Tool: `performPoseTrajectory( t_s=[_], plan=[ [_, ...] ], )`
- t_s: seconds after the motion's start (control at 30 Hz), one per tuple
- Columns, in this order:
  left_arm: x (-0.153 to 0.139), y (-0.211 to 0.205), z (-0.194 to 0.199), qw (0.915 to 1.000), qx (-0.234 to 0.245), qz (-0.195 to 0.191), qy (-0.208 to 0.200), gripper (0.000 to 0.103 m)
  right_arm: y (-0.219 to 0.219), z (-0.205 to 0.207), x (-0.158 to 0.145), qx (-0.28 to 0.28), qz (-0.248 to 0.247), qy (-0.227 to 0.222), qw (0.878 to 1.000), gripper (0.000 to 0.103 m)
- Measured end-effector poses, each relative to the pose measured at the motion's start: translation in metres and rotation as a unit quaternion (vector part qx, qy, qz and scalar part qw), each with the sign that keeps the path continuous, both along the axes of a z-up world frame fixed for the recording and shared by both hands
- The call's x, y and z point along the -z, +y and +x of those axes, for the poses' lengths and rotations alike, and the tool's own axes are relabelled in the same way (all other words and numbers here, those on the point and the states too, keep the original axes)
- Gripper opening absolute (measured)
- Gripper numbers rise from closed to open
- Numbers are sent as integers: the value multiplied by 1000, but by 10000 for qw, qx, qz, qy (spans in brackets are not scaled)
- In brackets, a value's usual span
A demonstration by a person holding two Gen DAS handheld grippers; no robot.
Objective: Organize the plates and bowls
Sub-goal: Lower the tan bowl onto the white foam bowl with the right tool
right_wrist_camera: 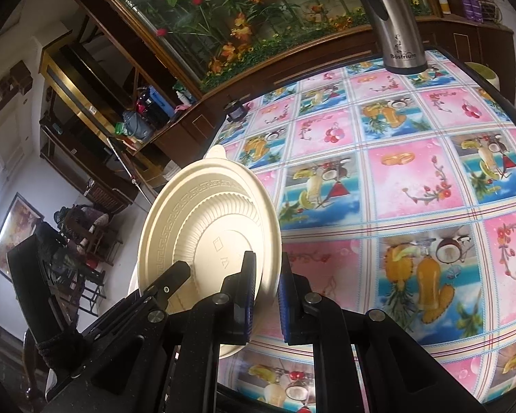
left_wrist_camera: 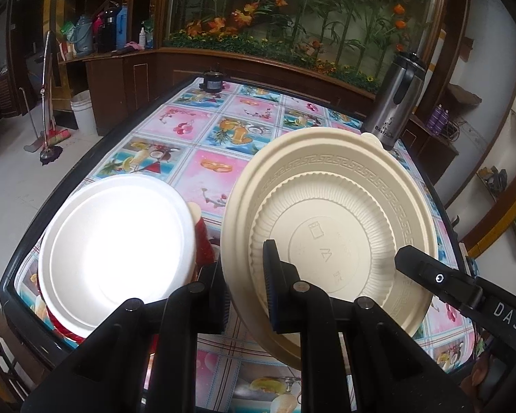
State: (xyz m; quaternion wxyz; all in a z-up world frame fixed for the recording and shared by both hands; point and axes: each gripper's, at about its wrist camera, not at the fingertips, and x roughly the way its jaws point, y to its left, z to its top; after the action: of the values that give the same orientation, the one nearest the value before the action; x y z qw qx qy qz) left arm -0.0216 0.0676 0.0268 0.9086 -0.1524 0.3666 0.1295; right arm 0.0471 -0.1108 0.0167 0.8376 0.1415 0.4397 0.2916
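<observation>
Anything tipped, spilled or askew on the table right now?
No spills or damage. The cream plate is tilted, off the table, each hand-held gripper clamping its rim. The white plate rests on something red.

Clamped the left gripper (left_wrist_camera: pixel 247 296) on the near rim of the cream plate (left_wrist_camera: pixel 326 206), jaws almost closed, one finger behind the rim and the blue-padded finger (left_wrist_camera: pixel 270 292) in front of it. Clamped the right gripper (right_wrist_camera: pixel 266 301) likewise on the same plate's rim, blue pads (right_wrist_camera: pixel 248 296) facing across a narrow gap with the rim between. Pointed both grippers obliquely downward. Caught the tip of each gripper in the other's wrist view, to one side of the jaws, against the plate.
</observation>
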Motion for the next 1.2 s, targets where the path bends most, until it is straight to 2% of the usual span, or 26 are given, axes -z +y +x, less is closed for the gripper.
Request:
performPoseTrajectory(
  t_s=[0.6,1.2],
  plan=[
    [-10,47,-22,9986,-513,29,-144,14,52,-8,-13,-505,87,-118,9986,11],
    [-5,85,-38,9957,-910,-55,-140,14,106,-16,-15,-916,9,-129,9957,11]
  ],
)
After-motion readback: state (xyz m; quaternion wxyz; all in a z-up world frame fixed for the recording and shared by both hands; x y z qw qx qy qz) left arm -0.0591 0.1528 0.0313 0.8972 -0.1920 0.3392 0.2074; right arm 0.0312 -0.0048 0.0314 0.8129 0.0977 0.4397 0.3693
